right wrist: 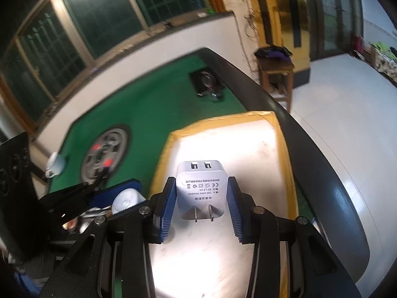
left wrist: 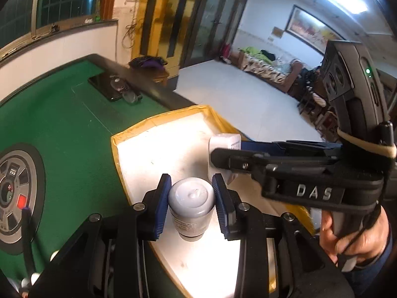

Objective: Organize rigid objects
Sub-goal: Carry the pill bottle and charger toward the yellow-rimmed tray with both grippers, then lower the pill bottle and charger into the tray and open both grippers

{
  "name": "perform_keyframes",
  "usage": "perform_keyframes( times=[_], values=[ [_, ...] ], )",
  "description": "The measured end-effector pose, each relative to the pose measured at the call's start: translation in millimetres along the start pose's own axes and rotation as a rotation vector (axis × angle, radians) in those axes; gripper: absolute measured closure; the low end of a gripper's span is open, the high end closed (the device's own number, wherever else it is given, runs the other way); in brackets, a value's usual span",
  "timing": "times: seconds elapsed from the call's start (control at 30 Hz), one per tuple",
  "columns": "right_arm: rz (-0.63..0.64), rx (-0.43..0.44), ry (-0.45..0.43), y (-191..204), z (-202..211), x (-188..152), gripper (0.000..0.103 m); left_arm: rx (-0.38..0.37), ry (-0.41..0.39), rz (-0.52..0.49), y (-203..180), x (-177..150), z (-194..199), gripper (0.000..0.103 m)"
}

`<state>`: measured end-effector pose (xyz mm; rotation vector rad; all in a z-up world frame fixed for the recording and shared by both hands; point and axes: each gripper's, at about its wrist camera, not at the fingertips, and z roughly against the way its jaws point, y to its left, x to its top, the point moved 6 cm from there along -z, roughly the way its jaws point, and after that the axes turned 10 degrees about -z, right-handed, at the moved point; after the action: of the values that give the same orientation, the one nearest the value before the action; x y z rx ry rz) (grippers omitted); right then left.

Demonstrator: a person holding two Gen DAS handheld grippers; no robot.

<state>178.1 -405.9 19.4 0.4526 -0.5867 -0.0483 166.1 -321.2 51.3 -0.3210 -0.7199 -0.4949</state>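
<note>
Two grippers work over one white tray (left wrist: 158, 144) with a yellow rim, which sits on a green table (left wrist: 62, 124).

The left gripper (left wrist: 191, 200) is clamped on one small white bottle (left wrist: 191, 207). The bottle sits between the two blue pads (left wrist: 162, 203), one pad pressed against each side, its rounded end pointing away from the camera and its labelled body running back toward the gripper. It is held above the tray's white floor.

The right gripper (right wrist: 202, 203) is clamped on one white charger (right wrist: 201, 190). The charger fills the gap between its two blue pads (right wrist: 166, 208), touching both. Two USB slots face away from the camera, and two metal prongs point back toward the gripper. Printed text covers the upper face. It also hangs over the tray.

In the left view, the right gripper reaches in from the right, carrying the charger just beyond the bottle, and one hand (left wrist: 352, 236) grips its handle. In the right view, the bottle shows at lower left, beside the charger.

Elsewhere on the table: one round grey control panel (left wrist: 17, 198) with red lights, one black phone (left wrist: 106, 85) near the far edge with something small and unclear lying on it, and one white cup (right wrist: 56, 164) at the left edge. One wooden stool (right wrist: 275, 79) stands past the table.
</note>
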Motion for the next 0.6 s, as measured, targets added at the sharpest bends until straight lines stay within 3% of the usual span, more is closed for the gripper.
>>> perform_keyframes(
  times=[0.23,0.6],
  values=[
    [-0.036,-0.08,0.078,-22.8,-40.2,22.3,0.067,0.035,0.058,0.015,5.9,3.7,-30.8,0.071],
    [-0.113,-0.116,0.098,-47.7,-62.0,46.3,0.067,0.052,0.014,0.049,17.0,18.8,-42.7,0.071]
  ],
)
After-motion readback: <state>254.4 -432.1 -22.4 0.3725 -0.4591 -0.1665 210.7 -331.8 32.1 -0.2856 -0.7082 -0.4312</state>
